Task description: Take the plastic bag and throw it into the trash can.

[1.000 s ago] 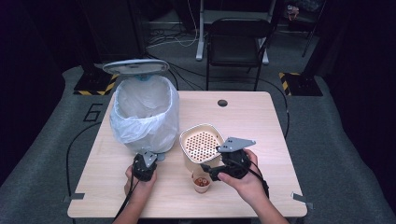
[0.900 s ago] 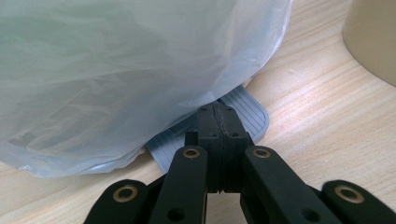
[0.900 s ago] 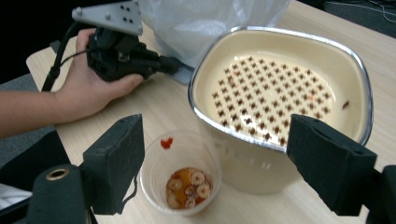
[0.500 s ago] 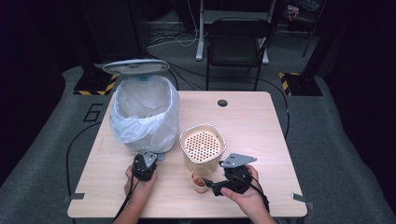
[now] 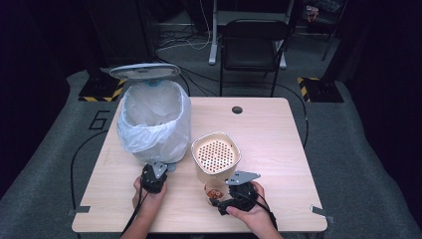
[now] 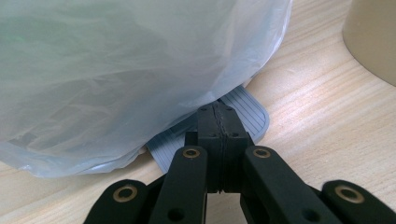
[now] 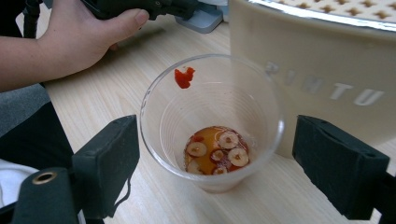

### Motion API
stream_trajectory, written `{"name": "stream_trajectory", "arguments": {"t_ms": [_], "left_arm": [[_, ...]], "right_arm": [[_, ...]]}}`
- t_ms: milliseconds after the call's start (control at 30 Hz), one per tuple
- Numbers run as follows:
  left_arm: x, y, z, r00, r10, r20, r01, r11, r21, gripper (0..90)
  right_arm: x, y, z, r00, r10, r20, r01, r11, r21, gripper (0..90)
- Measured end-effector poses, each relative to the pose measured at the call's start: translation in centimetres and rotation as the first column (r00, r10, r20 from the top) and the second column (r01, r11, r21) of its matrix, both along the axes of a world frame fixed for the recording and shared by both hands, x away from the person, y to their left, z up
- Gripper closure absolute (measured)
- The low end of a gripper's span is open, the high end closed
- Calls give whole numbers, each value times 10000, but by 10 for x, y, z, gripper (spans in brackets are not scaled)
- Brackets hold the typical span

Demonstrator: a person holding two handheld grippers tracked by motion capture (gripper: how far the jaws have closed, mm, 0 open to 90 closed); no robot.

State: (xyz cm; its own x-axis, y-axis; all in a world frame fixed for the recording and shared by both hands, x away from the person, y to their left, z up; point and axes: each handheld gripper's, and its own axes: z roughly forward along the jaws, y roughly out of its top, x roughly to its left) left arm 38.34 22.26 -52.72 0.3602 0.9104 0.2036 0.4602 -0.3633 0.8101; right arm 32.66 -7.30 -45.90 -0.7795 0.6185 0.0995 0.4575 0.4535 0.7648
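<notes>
- Left tool (image 6: 218,140), jaws pressed together and holding nothing, rests on the ribbed grey pedal (image 6: 247,116) under the bin's crinkled liner (image 6: 116,70).
- Clear plastic cup (image 7: 212,123) stands touching the cream perforated container (image 7: 317,65).
- Right tool (image 7: 215,163) is spread wide, flanking the cup with gaps either side.

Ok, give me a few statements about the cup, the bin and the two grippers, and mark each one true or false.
1. The clear plastic cup stands upright on the table. True.
2. The cup is empty. False: it holds some orange liquid with round slices at the bottom.
3. The right gripper is clamped on the cup. False: its jaws stand open on either side of the cup, pads apart from it.
4. The left gripper is shut, its tip at the grey pedal of the bin. True.
5. The bin's lid is closed. False: it stands open above the bag.
</notes>
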Motion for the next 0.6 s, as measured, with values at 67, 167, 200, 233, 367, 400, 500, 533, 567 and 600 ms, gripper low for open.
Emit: {"name": "stream_trajectory", "arguments": {"t_ms": [67,167,200,233,367,400,500,533,567,600], "left_arm": [[0,0,0,10000,-35,-30,35,10000,-21,897],[0,0,0,10000,-16,-31,15,10000,-6,897],[0,0,0,10000,3,11,-3,10000,-17,897],[0,1,0,10000,-44,-71,43,10000,-21,897],[0,1,0,10000,-35,-65,35,10000,-22,897],[0,1,0,10000,-35,-65,35,10000,-22,897],[0,0,0,10000,-1,-2,1,10000,-15,897],[0,0,0,10000,-2,-5,2,10000,-23,897],[0,0,0,10000,-2,1,2,10000,-23,897],[0,0,0,10000,-7,-5,7,10000,-8,897]], "right_arm": [[0,6,-4,9999,-103,59,103,9999,-18,154],[0,10,-6,9998,-192,-38,192,9998,-11,164],[0,12,-7,9997,-230,-9,230,9997,-13,166],[1,14,-9,9998,-203,68,203,9998,-81,173],[1,17,-11,9997,-204,127,206,9997,-110,185],[1,17,-11,9997,-204,127,206,9997,-110,185],[0,18,-13,9992,-360,191,364,9992,-183,204],[0,18,-13,9987,-356,371,365,9991,-227,220],[0,18,-14,9988,-378,300,384,9991,-192,229],[0,18,-14,9987,-401,309,408,9989,-215,233]]}}
